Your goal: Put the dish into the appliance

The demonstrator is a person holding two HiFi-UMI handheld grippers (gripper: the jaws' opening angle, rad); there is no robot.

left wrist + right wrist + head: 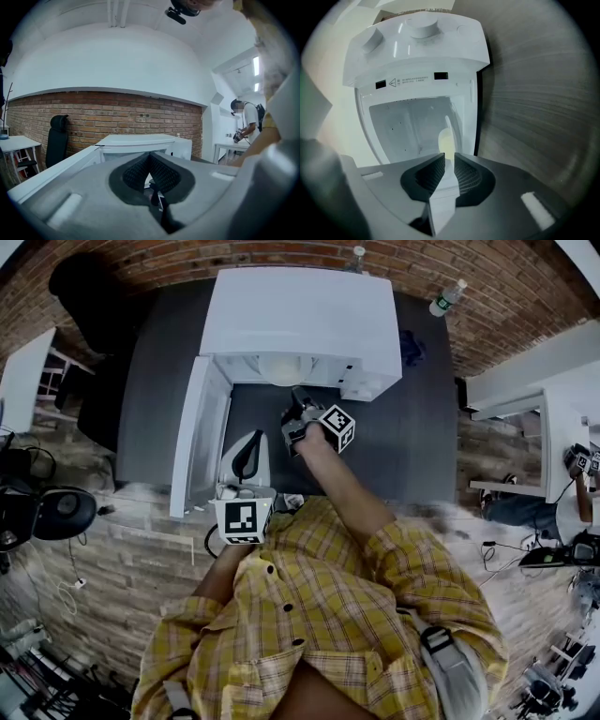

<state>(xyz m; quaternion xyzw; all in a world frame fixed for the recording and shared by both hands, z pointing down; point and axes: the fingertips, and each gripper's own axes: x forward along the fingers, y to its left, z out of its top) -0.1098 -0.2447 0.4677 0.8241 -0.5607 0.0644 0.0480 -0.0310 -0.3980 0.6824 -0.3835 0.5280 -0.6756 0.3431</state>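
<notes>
Only a pale rounded part of the dish (284,368) shows under the appliance (300,315) top; the rest is hidden. The right gripper (298,416), arm stretched toward 12 o'clock, pinches the dish's rim narrowly. The left gripper (247,448), jaws together and empty, hangs at 6 o'clock. Dark grey table (422,427), brick wall (281,254).

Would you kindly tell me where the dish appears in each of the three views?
Head view: the dish, upper centre, in the open front of the appliance, ahead of the right gripper.
Left gripper view: not visible.
Right gripper view: lower centre, edge-on between the fingers.
Shared landmark: the white appliance.
</notes>
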